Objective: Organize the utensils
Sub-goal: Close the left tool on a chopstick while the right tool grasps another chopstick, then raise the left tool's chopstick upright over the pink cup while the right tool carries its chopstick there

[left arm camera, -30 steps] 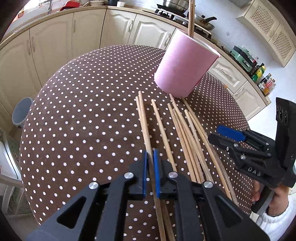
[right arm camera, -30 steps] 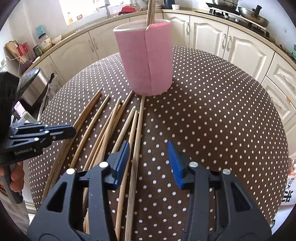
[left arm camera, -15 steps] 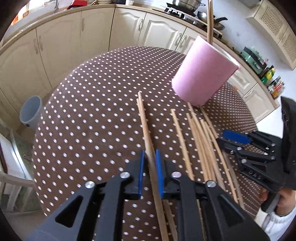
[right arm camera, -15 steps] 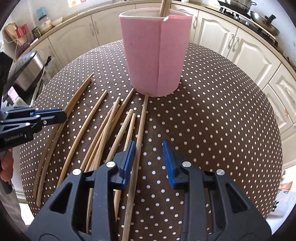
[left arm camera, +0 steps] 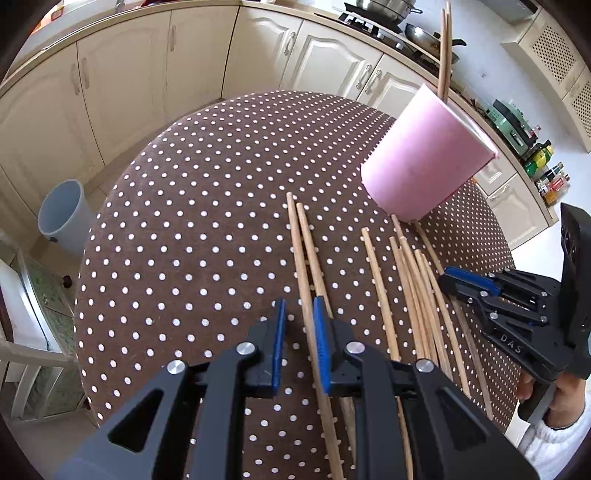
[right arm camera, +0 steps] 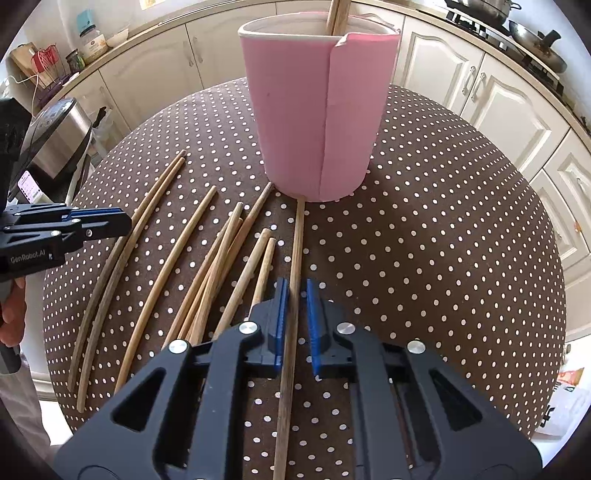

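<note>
A tall pink cup (left arm camera: 424, 166) (right arm camera: 317, 110) stands on the brown dotted round table (left arm camera: 184, 221) (right arm camera: 443, 240), and two chopsticks (left arm camera: 445, 48) stick up from it. Several wooden chopsticks (right arm camera: 207, 266) lie fanned out in front of the cup. My left gripper (left arm camera: 300, 306) (right arm camera: 127, 221) straddles the leftmost pair (left arm camera: 301, 258); its jaws stand narrowly open, with a gap beside the left pad. My right gripper (right arm camera: 295, 288) (left arm camera: 448, 277) is closing around the rightmost chopstick (right arm camera: 297, 240), which lies between the pads with a thin gap on the right.
Cream cabinets curve around the table's far side. A grey bin (left arm camera: 62, 214) stands on the floor to the left, and a steel appliance (right arm camera: 55, 140) sits beyond the table. A hob with pans (left arm camera: 384, 11) is at the back. A person's hand (left arm camera: 554, 398) holds each gripper.
The right jaws have narrowed from wide apart to close around the rightmost chopstick. The left jaws have parted a little from the chopstick they pinched. Both grippers have shifted across the table.
</note>
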Available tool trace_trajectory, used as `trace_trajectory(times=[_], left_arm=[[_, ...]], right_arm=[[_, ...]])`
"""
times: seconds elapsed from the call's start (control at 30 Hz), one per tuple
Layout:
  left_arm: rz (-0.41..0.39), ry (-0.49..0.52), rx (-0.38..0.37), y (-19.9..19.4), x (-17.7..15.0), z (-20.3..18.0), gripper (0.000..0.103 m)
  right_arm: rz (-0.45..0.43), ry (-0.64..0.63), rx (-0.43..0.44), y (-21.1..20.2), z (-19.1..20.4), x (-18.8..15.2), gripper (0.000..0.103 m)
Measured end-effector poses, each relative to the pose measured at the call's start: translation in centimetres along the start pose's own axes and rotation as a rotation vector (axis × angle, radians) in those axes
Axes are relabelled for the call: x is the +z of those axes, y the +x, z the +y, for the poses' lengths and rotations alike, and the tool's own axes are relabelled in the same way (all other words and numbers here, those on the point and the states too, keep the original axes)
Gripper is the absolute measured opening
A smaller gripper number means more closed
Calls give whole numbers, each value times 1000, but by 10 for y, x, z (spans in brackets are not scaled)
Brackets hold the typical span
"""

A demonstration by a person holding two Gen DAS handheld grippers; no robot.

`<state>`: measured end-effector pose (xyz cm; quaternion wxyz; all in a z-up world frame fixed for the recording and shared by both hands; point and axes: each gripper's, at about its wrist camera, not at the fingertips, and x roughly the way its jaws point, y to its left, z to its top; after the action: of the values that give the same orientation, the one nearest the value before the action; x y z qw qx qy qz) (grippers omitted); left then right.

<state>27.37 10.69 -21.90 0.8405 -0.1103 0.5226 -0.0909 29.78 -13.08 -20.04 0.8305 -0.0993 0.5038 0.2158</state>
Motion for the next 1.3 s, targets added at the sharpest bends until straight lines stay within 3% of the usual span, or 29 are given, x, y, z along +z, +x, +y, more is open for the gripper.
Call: trace_trajectory(times=[0.2, 0.47, 0.53, 0.8, 1.1, 1.3], left_arm=[[13, 15, 37, 6, 7, -11, 16], [11, 102, 146, 18, 25, -44, 16], [-6, 110, 177, 20, 27, -48, 9], [-79, 100, 115, -4, 33, -61, 6], [-242, 152, 21, -87, 40, -107, 6], [-335, 199, 3, -129, 37, -130, 6]], right_arm=[[8, 4, 4, 0, 0, 0, 11], [33, -7, -10, 6, 0, 9, 11], [31, -13, -20, 7, 3, 10, 8], [-16, 20, 26, -13, 1, 4, 6], [-210, 55, 106, -103, -12, 2, 6], [-362, 63, 127, -160, -15, 1, 6]])
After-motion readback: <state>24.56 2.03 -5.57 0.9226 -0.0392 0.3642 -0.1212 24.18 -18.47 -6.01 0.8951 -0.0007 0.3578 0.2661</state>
